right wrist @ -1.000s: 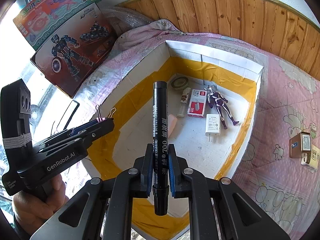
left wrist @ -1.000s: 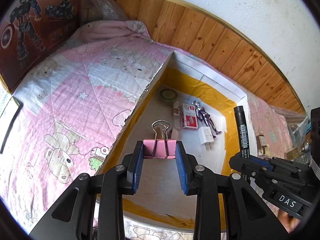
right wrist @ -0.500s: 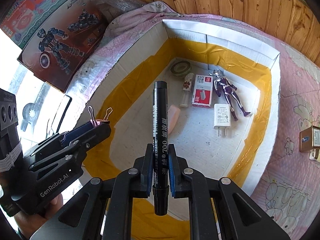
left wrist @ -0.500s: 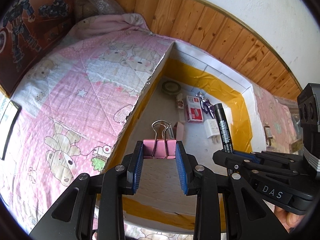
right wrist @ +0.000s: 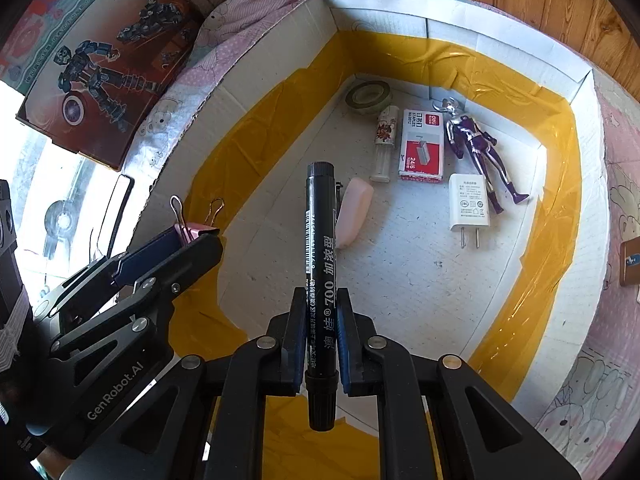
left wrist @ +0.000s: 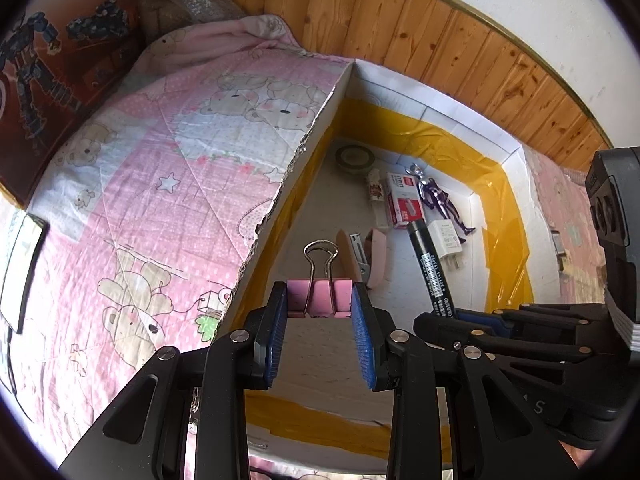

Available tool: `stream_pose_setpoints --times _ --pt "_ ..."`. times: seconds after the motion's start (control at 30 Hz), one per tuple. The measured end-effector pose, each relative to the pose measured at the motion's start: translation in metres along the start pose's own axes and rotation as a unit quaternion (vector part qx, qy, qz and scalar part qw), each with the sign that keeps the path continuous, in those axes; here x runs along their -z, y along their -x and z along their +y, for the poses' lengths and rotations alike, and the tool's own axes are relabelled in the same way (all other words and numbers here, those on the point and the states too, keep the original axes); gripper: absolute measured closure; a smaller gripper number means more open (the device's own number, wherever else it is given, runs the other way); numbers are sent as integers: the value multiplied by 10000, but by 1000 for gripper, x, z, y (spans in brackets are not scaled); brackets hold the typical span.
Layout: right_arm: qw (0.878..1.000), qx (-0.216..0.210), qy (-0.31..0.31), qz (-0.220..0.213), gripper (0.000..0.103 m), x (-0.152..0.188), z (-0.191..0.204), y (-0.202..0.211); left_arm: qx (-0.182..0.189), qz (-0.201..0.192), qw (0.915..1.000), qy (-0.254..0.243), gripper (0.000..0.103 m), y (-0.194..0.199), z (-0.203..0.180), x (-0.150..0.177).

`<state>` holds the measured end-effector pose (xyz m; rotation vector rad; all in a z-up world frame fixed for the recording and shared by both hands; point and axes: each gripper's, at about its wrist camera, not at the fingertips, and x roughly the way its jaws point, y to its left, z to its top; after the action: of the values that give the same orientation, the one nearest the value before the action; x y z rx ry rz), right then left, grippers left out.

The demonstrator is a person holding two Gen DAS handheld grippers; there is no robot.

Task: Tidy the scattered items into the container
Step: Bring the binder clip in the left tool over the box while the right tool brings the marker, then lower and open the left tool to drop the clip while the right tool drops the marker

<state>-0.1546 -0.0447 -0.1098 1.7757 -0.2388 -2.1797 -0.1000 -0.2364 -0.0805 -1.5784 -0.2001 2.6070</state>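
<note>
The right gripper [right wrist: 320, 332] has its jaws clamped on a black marker [right wrist: 319, 240], centre frame, above the box [right wrist: 400, 8]. The marker looks light, stiff and smooth; mid-barrel suits it. The left gripper [left wrist: 320, 332] has its jaws pinching a pink binder clip [left wrist: 319, 296] by its flat sides.

box [right wrist: 400, 12]: open top; near floor [right wrist: 400, 280] bare. far end crowded: tape roll [right wrist: 368, 94], staple box [right wrist: 422, 144], figure [right wrist: 476, 144], charger [right wrist: 468, 202], pink eraser [right wrist: 354, 210].
</note>
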Motion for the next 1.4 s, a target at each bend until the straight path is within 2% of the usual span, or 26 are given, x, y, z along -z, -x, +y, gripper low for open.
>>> stream_pose_setpoints --times 0.13,0.27,0.43,0.67,0.77,0.9,0.97,1.07,1.17,1.27,1.4 --pt "9999 103 -72 107 89 5 0 -8 56 -27 9999 -151 71 3 -7 -1" --pt "9995 152 -146 222 89 9 -2 -13 -234 27 9988 -421 70 0 -12 -1" --pt "9989 249 -53 392 89 15 -1 -19 -357 229 9962 -767 70 -8 -21 3" --pt "9984 282 -12 495 88 16 -4 -23 -515 329 9952 -761 69 -13 -20 2" --pt "9983 302 42 495 87 16 -3 -22 -467 336 9963 -637 69 -13 -17 0" --pt "9984 339 52 451 78 14 -7 -18 -163 337 9988 -309 67 -10 -10 -5" --pt "9987 279 20 421 78 14 -10 -16 -106 335 9991 -234 66 -9 -10 -5" --pt "9989 247 80 380 76 13 -10 -12 -158 329 9990 -254 66 -7 -14 -5" --pt "9988 352 261 230 67 12 -8 -4 -190 277 9990 -303 66 -3 -19 -5" --pt "9981 440 414 100 66 10 -10 6 -142 251 9988 -408 66 3 -25 -4" --pt "9969 418 644 160 66 15 -13 11 -121 319 9979 -546 66 4 -32 0"
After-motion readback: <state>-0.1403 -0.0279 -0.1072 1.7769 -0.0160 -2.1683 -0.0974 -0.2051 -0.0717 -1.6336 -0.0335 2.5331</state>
